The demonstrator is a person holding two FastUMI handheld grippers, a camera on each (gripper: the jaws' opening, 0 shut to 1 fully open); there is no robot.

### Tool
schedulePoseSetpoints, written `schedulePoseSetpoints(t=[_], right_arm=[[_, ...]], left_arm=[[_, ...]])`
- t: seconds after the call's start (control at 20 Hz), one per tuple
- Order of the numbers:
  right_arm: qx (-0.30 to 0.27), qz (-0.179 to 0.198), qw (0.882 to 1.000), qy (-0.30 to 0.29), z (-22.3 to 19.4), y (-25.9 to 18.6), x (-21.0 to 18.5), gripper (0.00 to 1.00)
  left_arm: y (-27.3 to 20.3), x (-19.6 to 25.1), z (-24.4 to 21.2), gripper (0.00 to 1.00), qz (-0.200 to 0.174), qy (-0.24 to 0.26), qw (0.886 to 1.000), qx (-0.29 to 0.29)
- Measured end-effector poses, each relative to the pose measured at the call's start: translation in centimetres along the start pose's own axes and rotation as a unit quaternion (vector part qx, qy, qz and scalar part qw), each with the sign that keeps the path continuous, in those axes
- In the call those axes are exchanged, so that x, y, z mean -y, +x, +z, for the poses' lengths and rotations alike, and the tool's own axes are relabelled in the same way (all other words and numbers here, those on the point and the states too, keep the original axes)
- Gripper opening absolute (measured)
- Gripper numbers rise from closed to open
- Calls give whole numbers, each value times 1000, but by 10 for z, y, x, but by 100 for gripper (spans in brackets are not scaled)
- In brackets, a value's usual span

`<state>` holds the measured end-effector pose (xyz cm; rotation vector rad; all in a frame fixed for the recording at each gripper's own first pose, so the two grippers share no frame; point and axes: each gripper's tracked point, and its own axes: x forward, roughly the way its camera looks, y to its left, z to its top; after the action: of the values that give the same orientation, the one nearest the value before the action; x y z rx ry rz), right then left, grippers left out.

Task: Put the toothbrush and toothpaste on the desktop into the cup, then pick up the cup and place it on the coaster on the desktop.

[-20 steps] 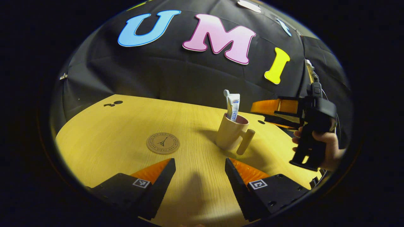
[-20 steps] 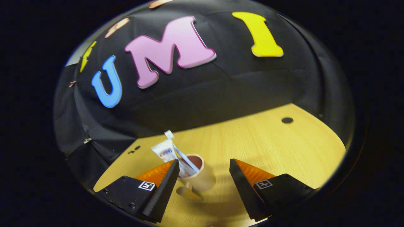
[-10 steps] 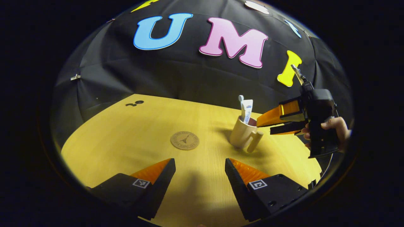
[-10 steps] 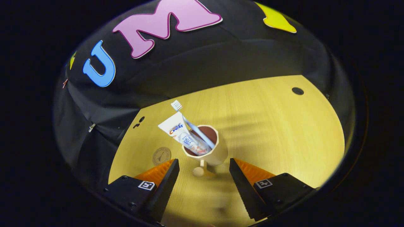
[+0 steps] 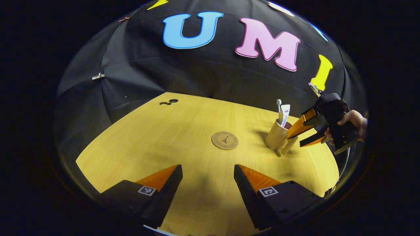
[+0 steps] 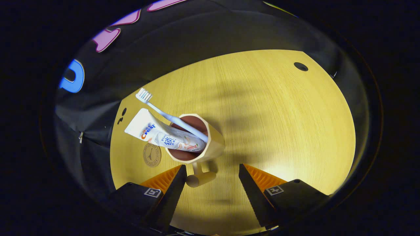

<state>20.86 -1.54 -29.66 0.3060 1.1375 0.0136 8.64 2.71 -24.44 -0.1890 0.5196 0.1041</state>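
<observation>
The wooden desktop (image 5: 157, 137) spreads wide and pale under the booth's black cloth wall (image 5: 183, 75), bare but for a few small things; the coaster (image 5: 224, 140) lies flat near its middle, and the cup (image 5: 276, 135) stands upright just to the right of it, apart from it, not yet moved across. The toothpaste (image 6: 160, 134) and the toothbrush (image 6: 170, 115) already stand in the cup, both leaning out over the rim toward the far left, brush head uppermost.

What the coming lift turns on, I judge, is the handle (image 6: 200, 178): in the right gripper view it sticks out from the cup's near side, sitting just ahead of the right gripper (image 6: 212, 170), close by its left-hand finger, with the cup's long axis upright beyond it; the fingers stand well apart with nothing between them. In the left gripper view that gripper, held in a hand (image 5: 352, 119), slants down at the cup's right side, so it is plainly the nearer one. The left gripper (image 5: 208, 170) hangs back over the near edge, fingers spread, empty.
</observation>
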Motion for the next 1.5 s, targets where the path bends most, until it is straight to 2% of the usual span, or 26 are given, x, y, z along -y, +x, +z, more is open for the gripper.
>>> schedulePoseSetpoints(t=[0.1, 0.3, 0.45, 0.5, 0.55, 0.85, 0.9, 0.95, 1.0, 1.15, 1.3, 1.35, 1.5], right_arm=[[-10, -3, 1000, -14, 2, 5, -6, 98], [-42, -10, 999, -15, -7, 25, -15, 97], [-62, -39, 996, -48, -11, 41, -6, 98], [-65, -43, 996, -54, -10, 45, -6, 89], [-68, -47, 995, -59, -9, 49, -7, 98], [-101, -65, 990, -79, -17, 65, -12, 90], [-104, -68, 989, -83, -18, 66, -11, 79], [-107, -73, 988, -88, -21, 66, -10, 74], [-109, -77, 987, -90, -21, 66, -8, 63], [-114, -83, 986, -88, -22, 63, -5, 48], [-110, -87, 985, -104, -21, 61, -5, 41], [-110, -89, 984, -111, -23, 60, -4, 34], [-113, -86, 981, -134, -29, 57, -9, 32]], left_arm=[[-3, -1, 0, 98, 2, -10, 1000, -3], [-3, 3, 2, 98, 2, 2, 1000, -7], [-4, 10, 3, 98, -6, 9, 1000, -14], [-5, 12, 3, 98, -9, 11, 1000, -15], [-4, 14, 3, 98, -12, 12, 1000, -17], [-8, 21, -12, 98, -27, 27, 998, -52], [-8, 20, -14, 98, -30, 34, 997, -55], [-10, 21, -15, 98, -33, 38, 997, -58], [-10, 23, -14, 98, -35, 41, 997, -58], [-14, 22, -14, 98, -38, 41, 997, -61], [-14, 21, -16, 98, -39, 39, 996, -68], [-13, 22, -15, 98, -40, 40, 996, -69], [-15, 22, -15, 98, -46, 46, 996, -69]])
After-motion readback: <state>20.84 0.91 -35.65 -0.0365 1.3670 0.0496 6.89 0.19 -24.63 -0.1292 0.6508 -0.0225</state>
